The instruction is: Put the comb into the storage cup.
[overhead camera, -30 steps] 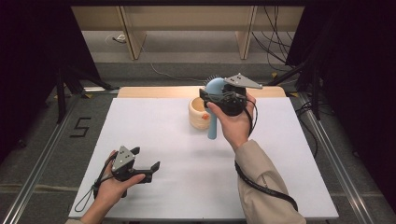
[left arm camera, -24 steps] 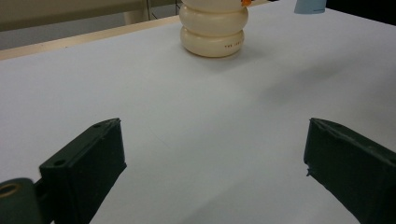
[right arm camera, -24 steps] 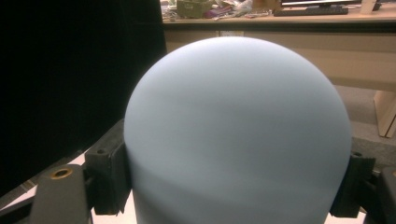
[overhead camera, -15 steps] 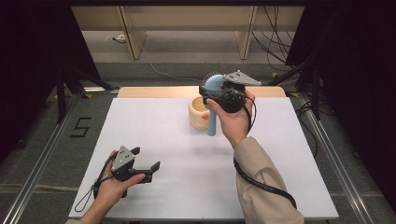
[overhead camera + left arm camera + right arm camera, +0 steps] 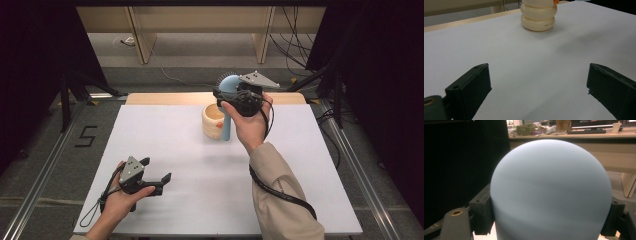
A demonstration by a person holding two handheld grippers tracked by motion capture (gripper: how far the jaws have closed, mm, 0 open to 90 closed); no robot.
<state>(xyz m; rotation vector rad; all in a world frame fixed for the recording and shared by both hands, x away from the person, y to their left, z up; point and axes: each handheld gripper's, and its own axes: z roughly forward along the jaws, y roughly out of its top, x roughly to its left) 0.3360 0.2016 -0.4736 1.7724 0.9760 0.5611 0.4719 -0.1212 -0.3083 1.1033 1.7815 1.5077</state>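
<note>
High view: the right gripper (image 5: 231, 95) is raised above the far middle of the white table (image 5: 165, 135), with the person's right hand (image 5: 248, 122) wrapped around its body. Its jaws are clenched on the rounded top of a light blue brush (image 5: 226, 107), whose handle hangs down to the table just beside a cream ringed cup (image 5: 212, 121). Right gripper view: the blue dome (image 5: 550, 192) sits between the two black jaws, with both pads pressed against its sides.

The left gripper (image 5: 152, 179) rests low over the near left part of the table, held in the person's left hand (image 5: 117, 200). Its jaws are released and stand wide apart with nothing between them. Left gripper view: bare table surface lies between the jaws, and the cream cup (image 5: 538, 15) stands upright well ahead, with a small orange mark at its rim. A grey three-cornered plate (image 5: 258, 79) sits on top of the right gripper. Cables trail from both grippers.
</note>
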